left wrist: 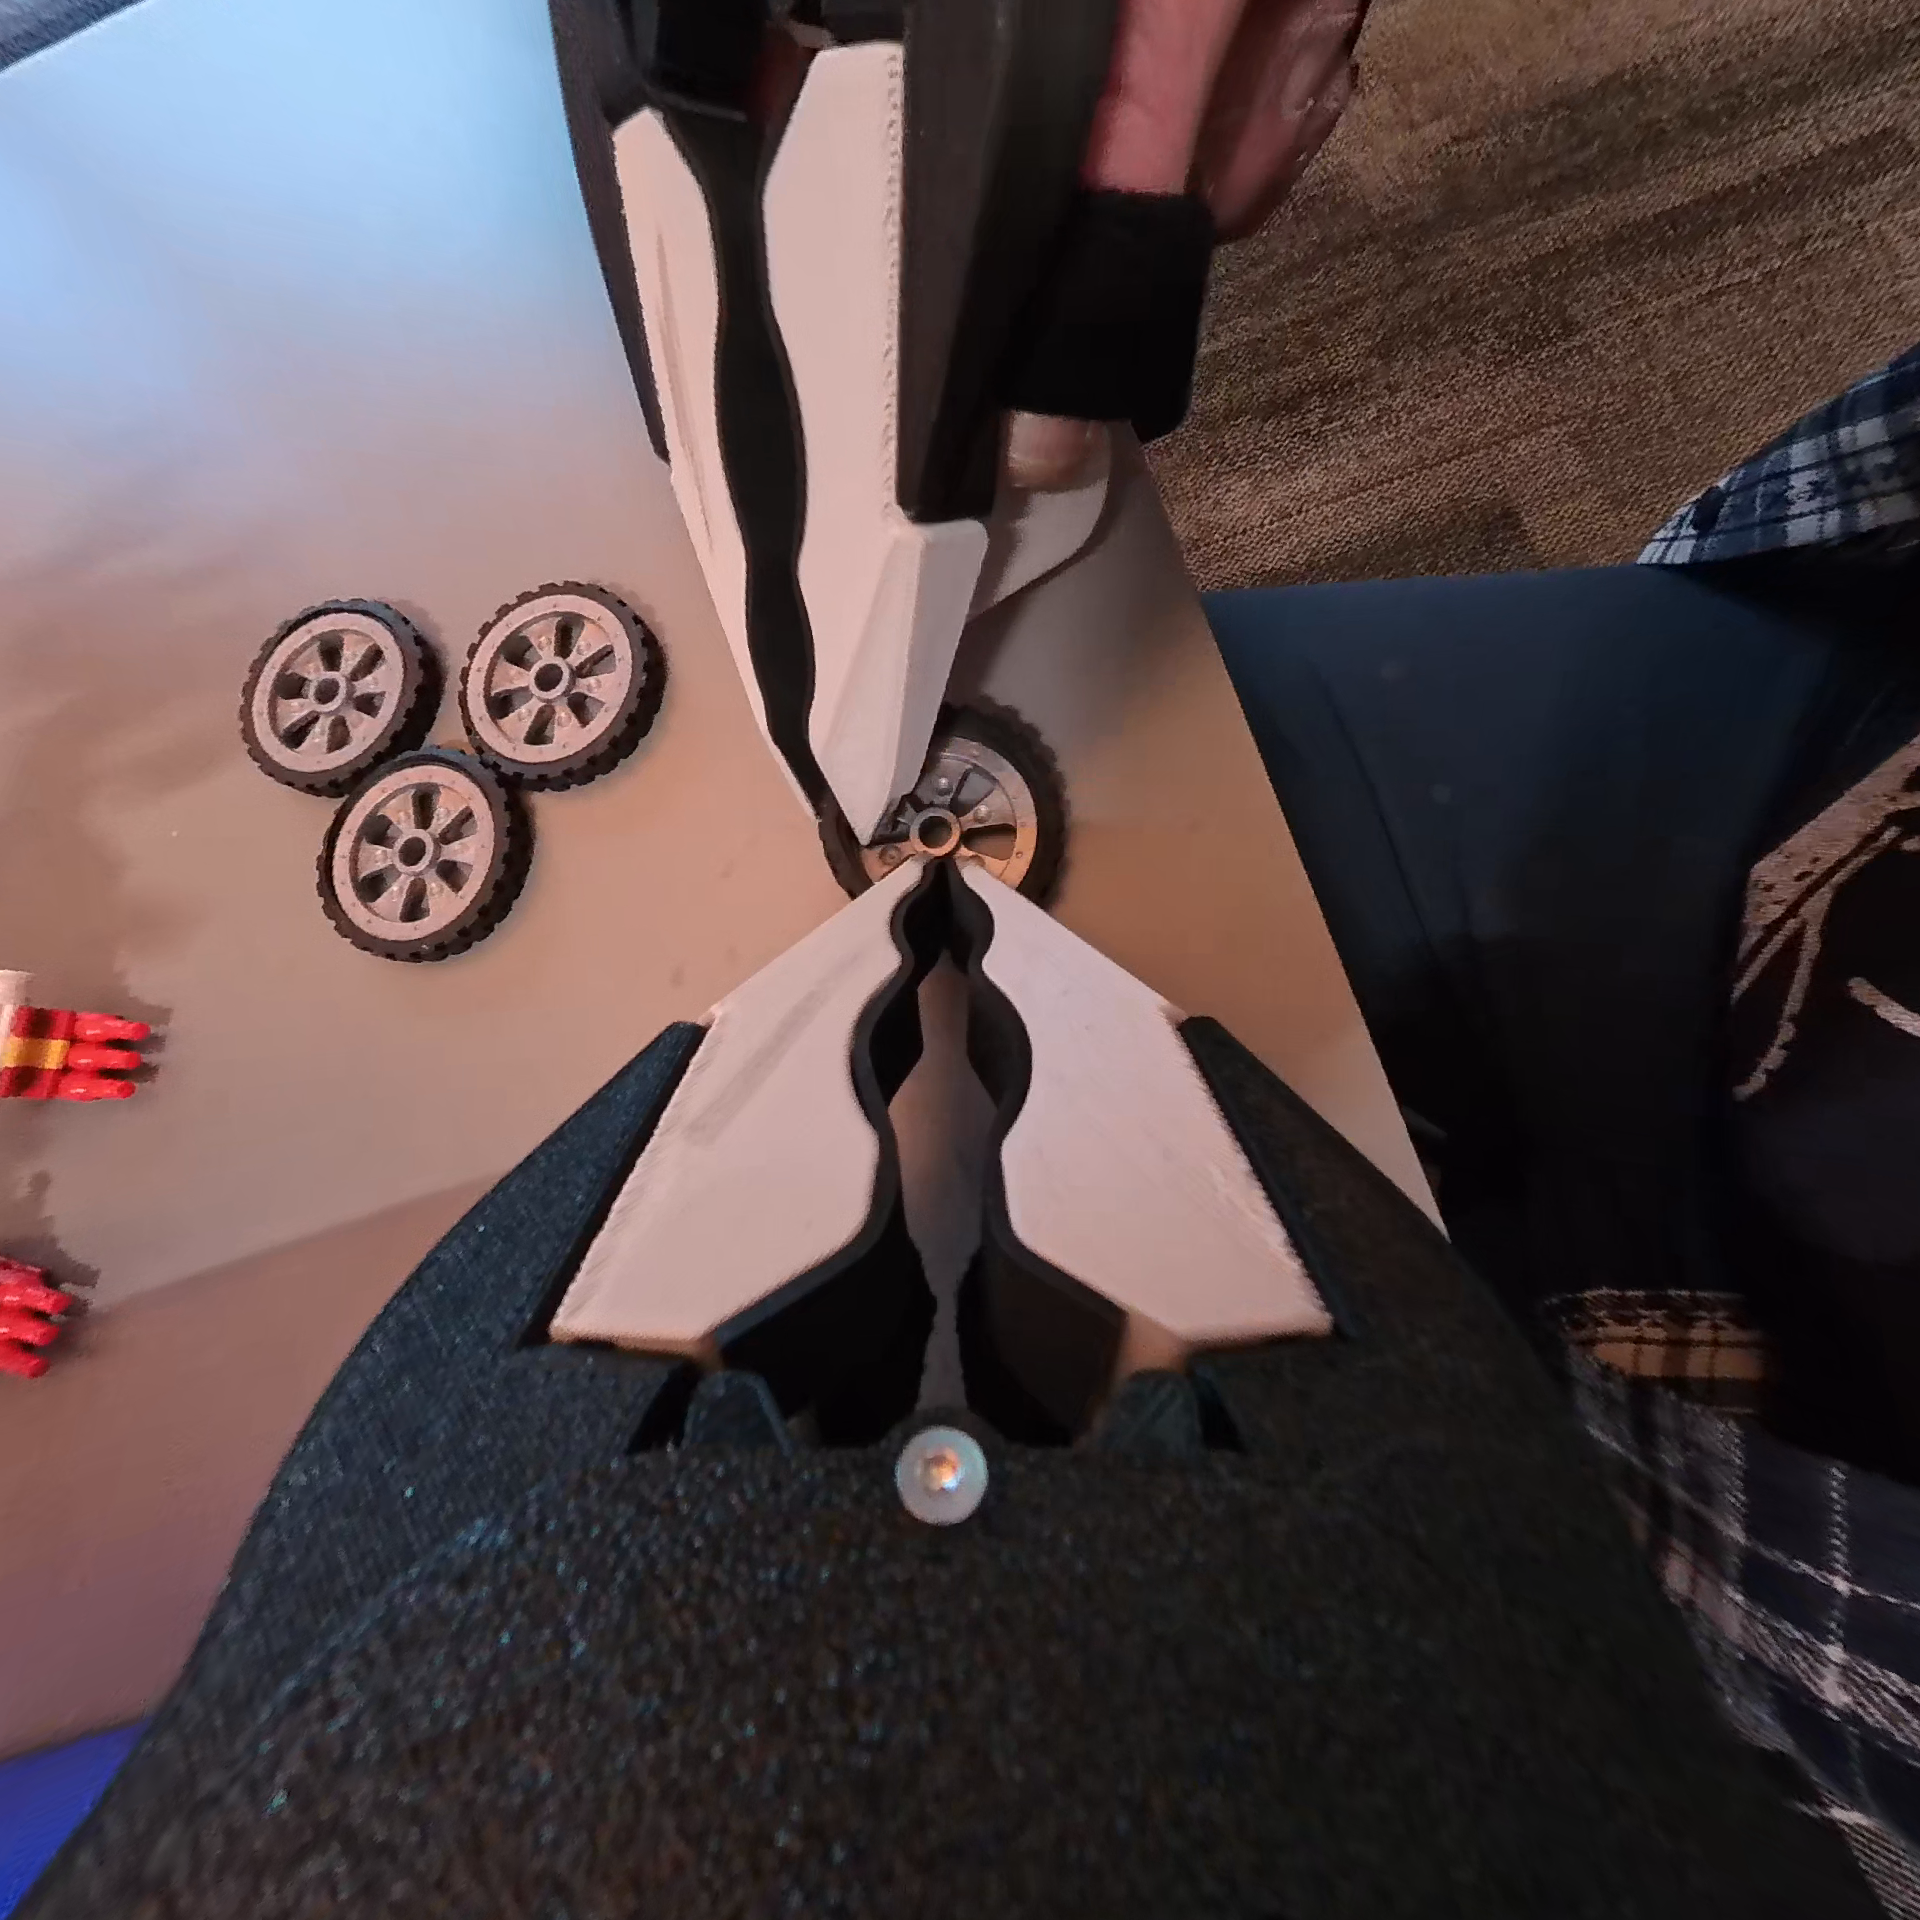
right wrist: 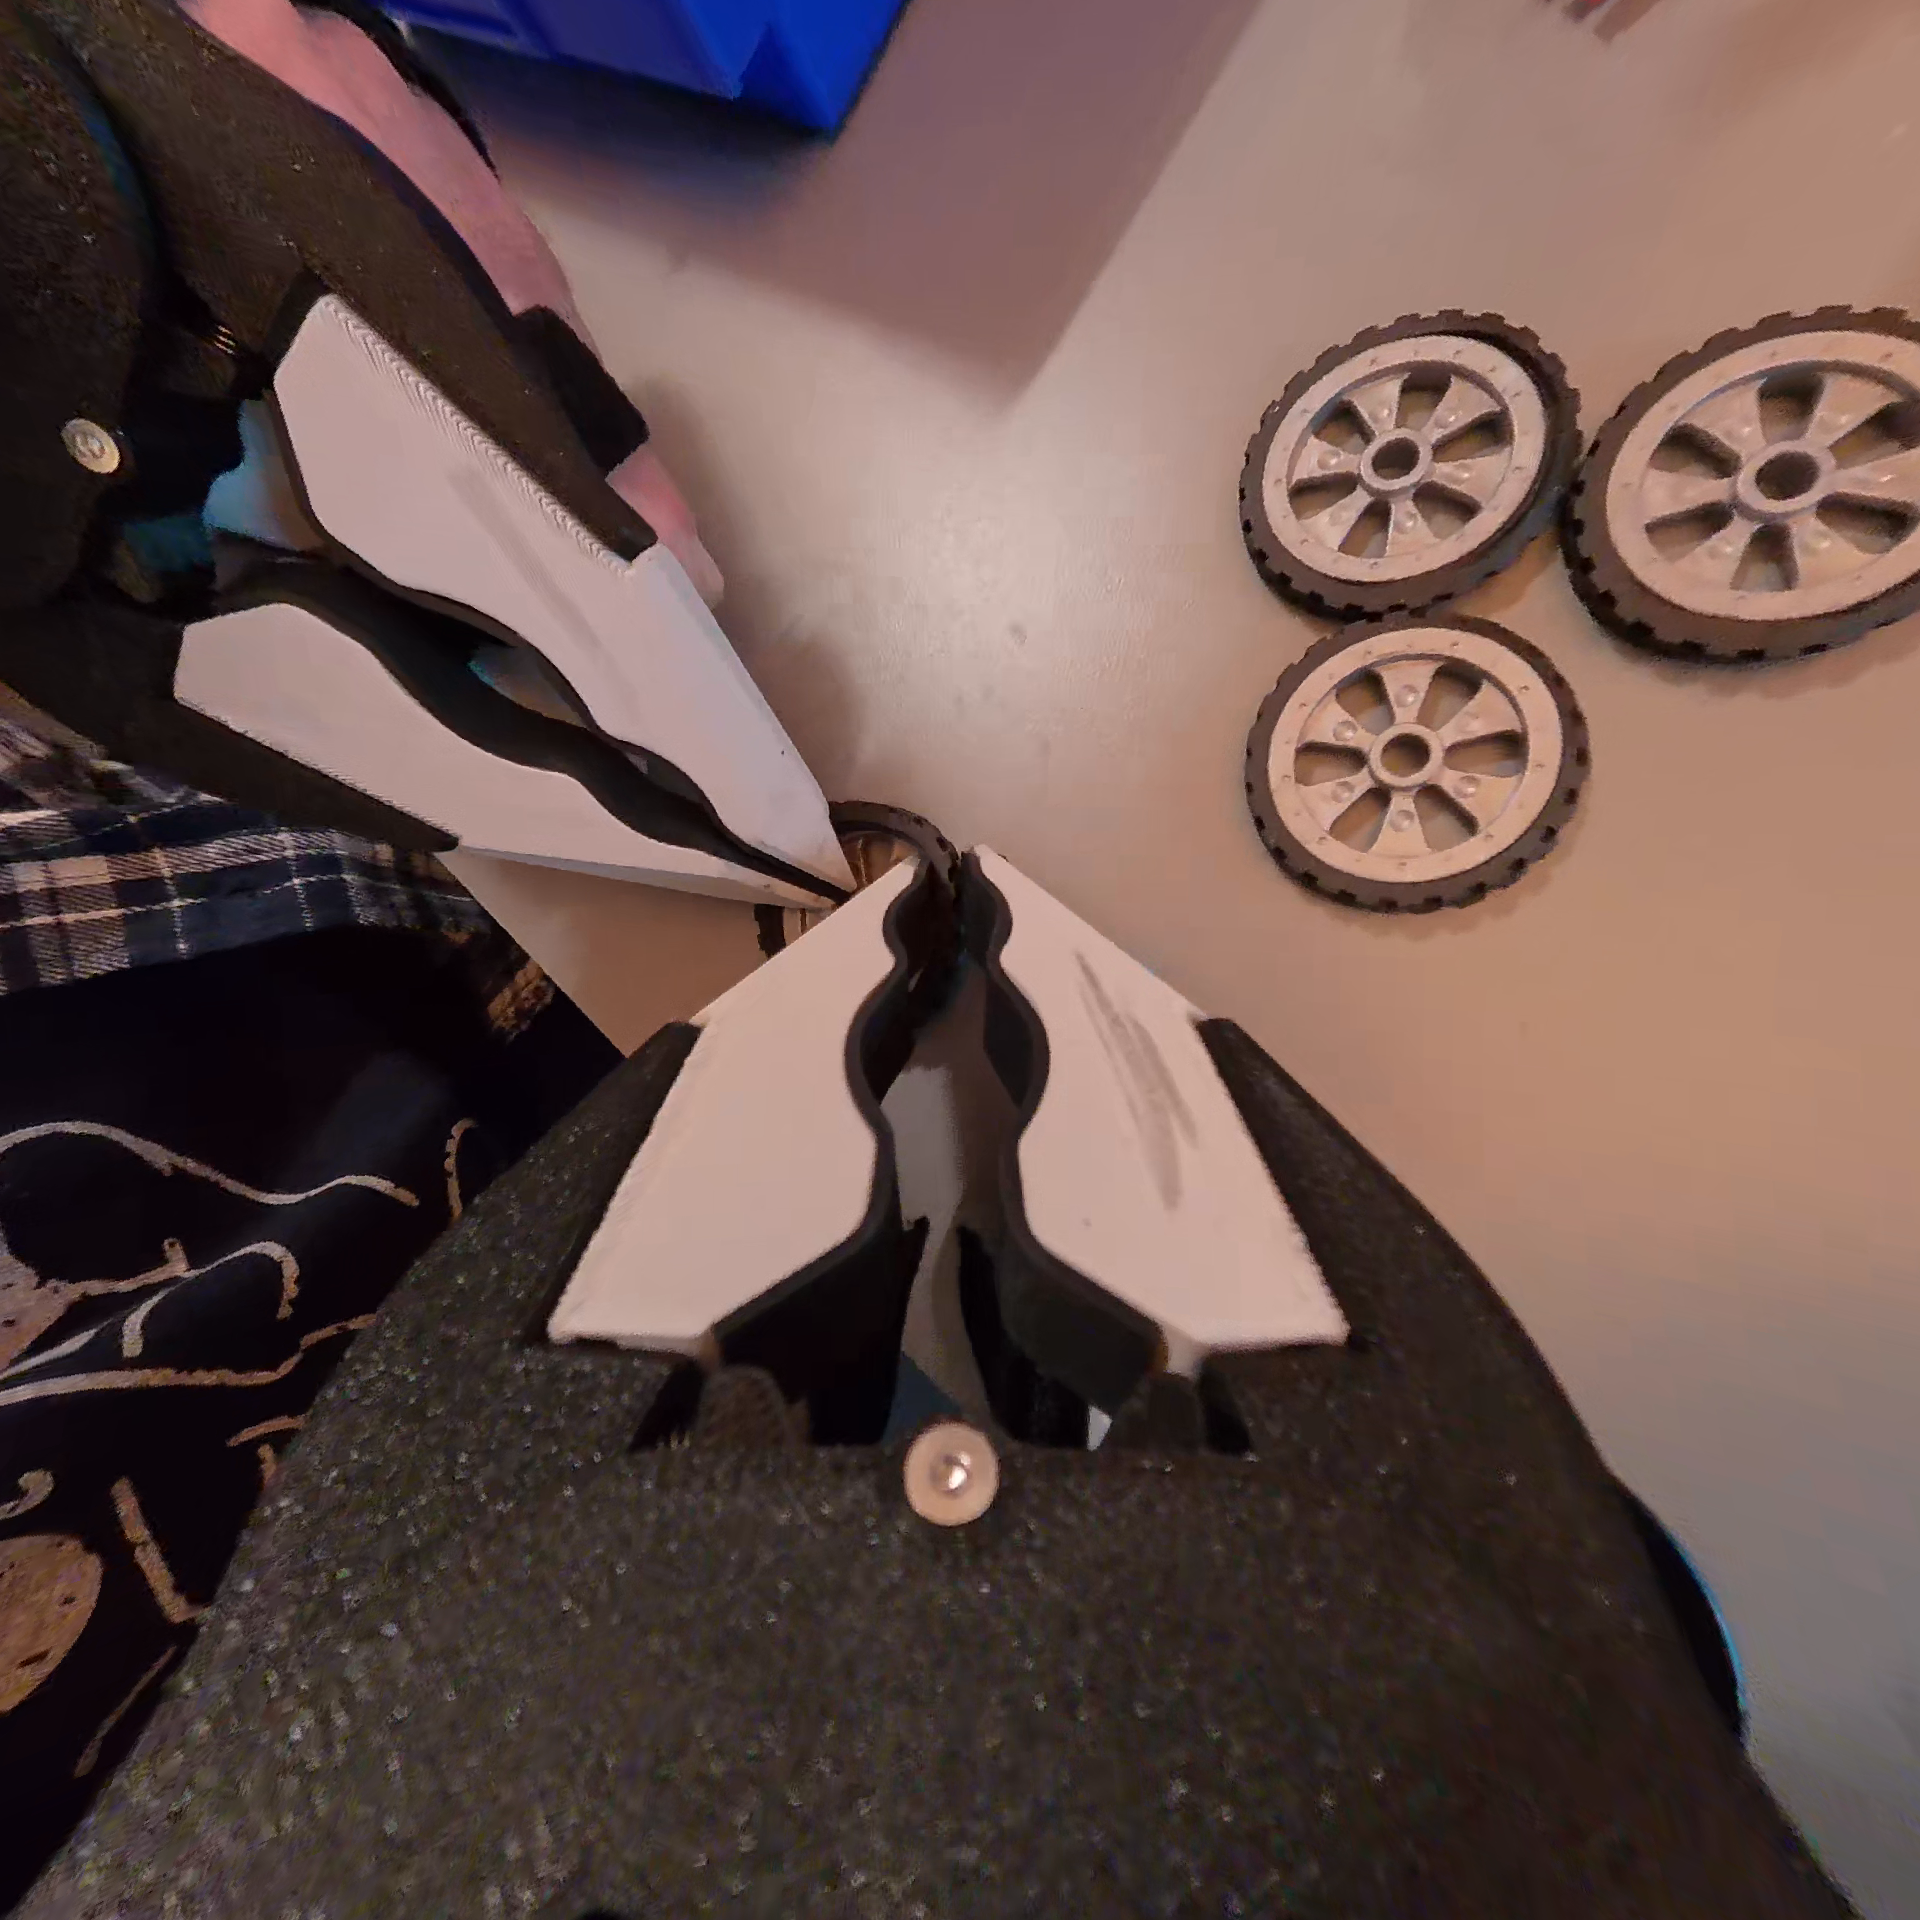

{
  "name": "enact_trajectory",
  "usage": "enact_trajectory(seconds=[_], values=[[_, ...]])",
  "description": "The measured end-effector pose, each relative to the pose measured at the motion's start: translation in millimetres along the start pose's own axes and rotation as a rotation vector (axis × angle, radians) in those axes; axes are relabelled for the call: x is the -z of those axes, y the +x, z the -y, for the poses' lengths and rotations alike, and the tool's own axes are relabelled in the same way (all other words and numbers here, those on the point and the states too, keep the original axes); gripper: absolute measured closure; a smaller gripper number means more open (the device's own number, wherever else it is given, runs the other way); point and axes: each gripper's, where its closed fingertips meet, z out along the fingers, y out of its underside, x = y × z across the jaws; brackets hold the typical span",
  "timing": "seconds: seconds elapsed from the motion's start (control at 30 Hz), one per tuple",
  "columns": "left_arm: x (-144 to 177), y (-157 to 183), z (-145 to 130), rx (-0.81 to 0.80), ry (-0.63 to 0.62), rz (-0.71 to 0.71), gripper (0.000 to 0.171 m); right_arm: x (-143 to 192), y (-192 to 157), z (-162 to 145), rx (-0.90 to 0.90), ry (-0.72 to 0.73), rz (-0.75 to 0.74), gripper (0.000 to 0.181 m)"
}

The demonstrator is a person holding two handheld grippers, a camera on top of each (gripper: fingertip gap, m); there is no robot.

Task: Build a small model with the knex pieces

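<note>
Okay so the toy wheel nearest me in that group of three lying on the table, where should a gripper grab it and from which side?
Grip the nearest wheel across its black treaded tire, one finger on each opposite edge, coming straight down from above. It lies flat on the table, hub up, so only the rim edges offer faces. Set the fingers on the sides away from the two neighbouring wheels, which crowd its far side.

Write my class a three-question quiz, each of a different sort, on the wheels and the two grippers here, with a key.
1. How many loose wheels lie grouped on the table?
2. True or false: both grippers meet at a fourth wheel near the table's edge.
3. The objects at the left edge of the left wrist view are: A) blue B) red C) green.

Key:
1. Three.
2. True: the left gripper and right gripper both have their tips at it.
3. B.
</note>
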Motion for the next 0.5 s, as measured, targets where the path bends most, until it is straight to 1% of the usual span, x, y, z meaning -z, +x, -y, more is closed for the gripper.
enact_trajectory(seconds=[0.27, 0.37, 0.43, 0.5], values=[[0.0, 0.1, -0.1, -0.006, -0.005, -0.002, 0.171, -0.2, -0.6, 0.1, -0.050, -0.004, 0.074, 0.174], [-0.1, 0.1, -0.2, -0.006, -0.004, -0.006, 0.171, -0.1, -0.8, 0.1, -0.053, -0.033, 0.117, 0.174], [0.2, 0.3, -0.1, 0.005, 0.002, -0.015, 0.171, -0.2, -0.5, 0.4, -0.024, -0.053, 0.101, 0.175], [0.5, 0.5, -0.2, 0.008, 0.007, -0.020, 0.171, -0.6, 0.0, 0.8, 0.047, -0.058, 0.042, 0.175]])
